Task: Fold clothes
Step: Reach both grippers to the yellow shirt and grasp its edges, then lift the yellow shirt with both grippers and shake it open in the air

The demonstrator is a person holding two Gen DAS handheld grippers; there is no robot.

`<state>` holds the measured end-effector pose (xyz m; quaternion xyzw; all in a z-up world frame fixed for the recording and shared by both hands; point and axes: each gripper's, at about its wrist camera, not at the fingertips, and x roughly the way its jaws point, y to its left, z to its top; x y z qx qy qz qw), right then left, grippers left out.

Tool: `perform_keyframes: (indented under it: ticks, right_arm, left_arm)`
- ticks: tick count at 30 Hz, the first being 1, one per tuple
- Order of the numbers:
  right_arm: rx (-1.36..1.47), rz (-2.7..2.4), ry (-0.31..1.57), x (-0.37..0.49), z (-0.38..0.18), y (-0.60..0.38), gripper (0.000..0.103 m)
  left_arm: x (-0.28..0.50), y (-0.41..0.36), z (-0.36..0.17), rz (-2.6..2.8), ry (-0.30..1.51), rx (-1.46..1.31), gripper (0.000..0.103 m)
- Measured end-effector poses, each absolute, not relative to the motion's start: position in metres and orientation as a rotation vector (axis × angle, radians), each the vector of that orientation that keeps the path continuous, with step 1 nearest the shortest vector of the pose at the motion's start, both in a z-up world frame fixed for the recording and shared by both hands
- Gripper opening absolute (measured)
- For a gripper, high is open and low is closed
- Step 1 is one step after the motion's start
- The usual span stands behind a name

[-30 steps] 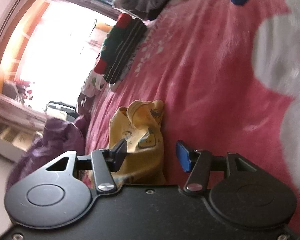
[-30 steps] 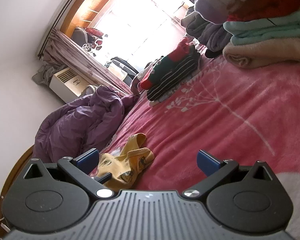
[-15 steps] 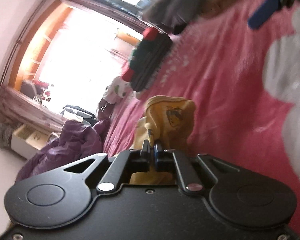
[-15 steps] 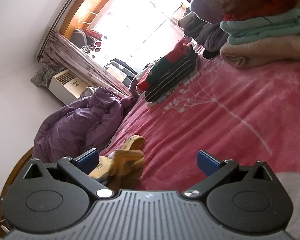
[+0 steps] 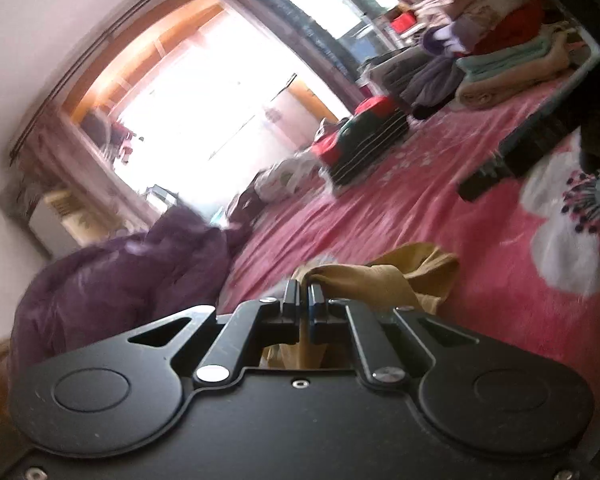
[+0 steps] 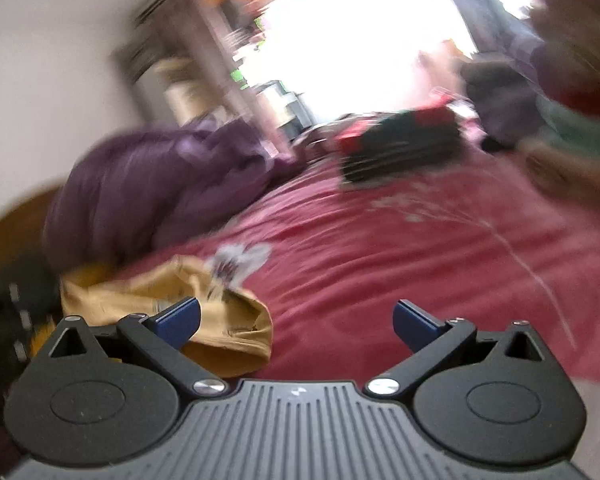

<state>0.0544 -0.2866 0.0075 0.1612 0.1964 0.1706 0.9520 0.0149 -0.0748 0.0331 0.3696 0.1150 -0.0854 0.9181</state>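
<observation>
A purple duvet (image 5: 116, 276) lies bunched at the bed's left edge, under the bright window (image 5: 204, 112). Right of it, on the pink bedspread (image 5: 440, 216), the left hand-held gripper (image 5: 304, 300) has its jaws pressed together on a fold of the yellow garment (image 5: 384, 276); the cloth is pinched between the pads, and the rest of it sags onto the bed near its front edge. In the right wrist view the garment (image 6: 148, 292) lies just beside the left finger of the right hand-held gripper (image 6: 296, 318), whose jaws stand spread wide with nothing between them. Farther back sits a folded striped pile (image 5: 364, 140), and at the bed's far right corner a stack of folded clothes (image 5: 508, 56). The right wrist view is blurred.
</observation>
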Motion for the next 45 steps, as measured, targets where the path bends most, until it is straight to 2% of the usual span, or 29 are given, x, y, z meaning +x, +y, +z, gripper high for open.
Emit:
perform_keyframes:
  ticks: [4,7,11,12,13,14,16,18,22,26,30,32,37,40,45]
  right_arm:
    - [0.053,0.436,0.405,0.044,0.01,-0.243,0.084]
    - [-0.146,0.468,0.405,0.035,0.006,-0.21,0.082]
    - [-0.335,0.497,0.396,0.026,0.002,-0.178,0.081]
    - [-0.373,0.504,0.398,0.025,0.0,-0.171,0.081]
    - [-0.408,0.513,0.403,0.025,-0.003,-0.166,0.08]
    - [-0.442,0.517,0.407,0.025,-0.005,-0.16,0.08]
    - [-0.497,0.519,0.413,0.023,-0.01,-0.152,0.075]
    - [-0.527,0.514,0.416,0.021,-0.012,-0.148,0.068]
    - [-0.523,0.503,0.41,0.019,-0.01,-0.147,0.068]
    - [-0.513,0.499,0.417,0.021,-0.011,-0.148,0.068]
    - [-0.534,0.503,0.414,0.021,-0.014,-0.144,0.068]
    - [-0.532,0.499,0.415,0.021,-0.014,-0.144,0.07]
    - [-0.537,0.498,0.417,0.02,-0.015,-0.144,0.071]
    - [-0.553,0.503,0.407,0.018,-0.016,-0.14,0.072]
    - [-0.588,0.49,0.371,0.014,-0.018,-0.134,0.072]
  left_arm:
    - [0.011,-0.052,0.032,-0.161,0.262,0.704,0.003]
    - [0.014,-0.034,0.024,-0.117,0.311,0.665,0.003]
    - [0.034,-0.017,0.002,-0.115,0.466,0.636,0.004]
    - [0.037,-0.018,-0.002,-0.115,0.498,0.648,0.008]
    - [0.037,-0.017,-0.003,-0.107,0.514,0.653,0.018]
    - [0.033,-0.015,0.001,-0.101,0.507,0.64,0.033]
    - [0.024,-0.011,0.01,-0.105,0.499,0.617,0.054]
    - [0.013,-0.007,0.017,-0.12,0.498,0.598,0.055]
    - [-0.004,-0.009,0.016,-0.178,0.537,0.607,0.055]
    - [-0.007,-0.024,-0.007,-0.223,0.588,0.669,0.055]
    - [-0.006,-0.045,-0.041,-0.205,0.607,0.835,0.053]
    - [-0.004,-0.051,-0.053,-0.19,0.598,0.883,0.04]
    - [-0.003,-0.055,-0.064,-0.115,0.561,0.991,0.035]
    - [-0.003,-0.051,-0.064,-0.091,0.527,1.001,0.005]
    - [-0.014,-0.048,-0.031,-0.036,0.386,0.967,0.002]
